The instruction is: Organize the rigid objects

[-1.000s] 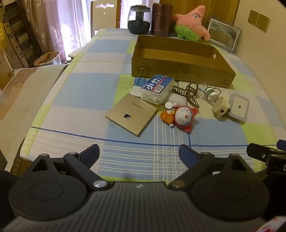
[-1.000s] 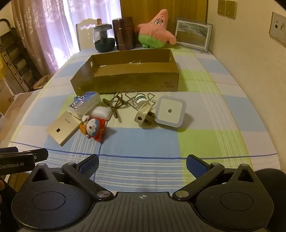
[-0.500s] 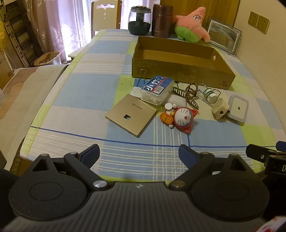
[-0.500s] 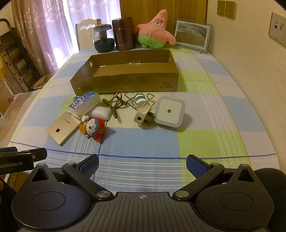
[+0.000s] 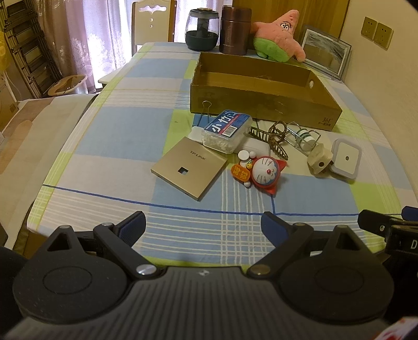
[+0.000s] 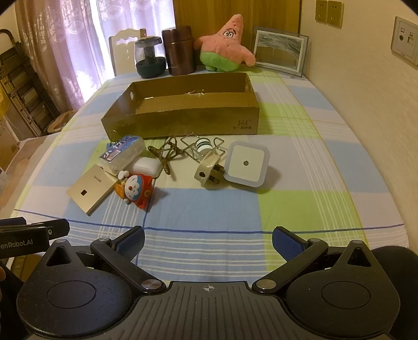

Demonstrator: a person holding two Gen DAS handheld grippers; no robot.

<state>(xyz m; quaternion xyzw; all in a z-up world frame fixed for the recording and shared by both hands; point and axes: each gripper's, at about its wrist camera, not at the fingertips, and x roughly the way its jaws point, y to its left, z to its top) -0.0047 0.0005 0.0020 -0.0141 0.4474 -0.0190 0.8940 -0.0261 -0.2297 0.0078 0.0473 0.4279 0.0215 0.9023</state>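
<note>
A cardboard box (image 5: 263,102) (image 6: 183,123) stands open at mid-table. In front of it lies a cluster: a gold TP-Link panel (image 5: 189,167) (image 6: 90,189), a clear toothpick case with a blue label (image 5: 226,130) (image 6: 122,154), a Doraemon toy (image 5: 263,171) (image 6: 135,188), a white soap-like case (image 6: 146,166), a bronze hair claw (image 5: 271,138) (image 6: 164,154), a wire clip holding a small bottle (image 5: 304,136) (image 6: 203,146), a beige plug (image 5: 318,158) (image 6: 207,170) and a white night light (image 5: 346,158) (image 6: 247,163). My left gripper (image 5: 202,227) and right gripper (image 6: 207,240) both hang open and empty near the table's front edge.
Behind the box stand a dark-based jar (image 5: 201,30), a brown canister (image 5: 233,30), a pink star plush (image 5: 278,35) and a framed picture (image 5: 325,53). A chair (image 5: 152,21) sits at the far end. A wall runs along the right, the table edge drops off at left.
Both views have shifted very slightly; the objects on the table have not moved and both grippers stay open.
</note>
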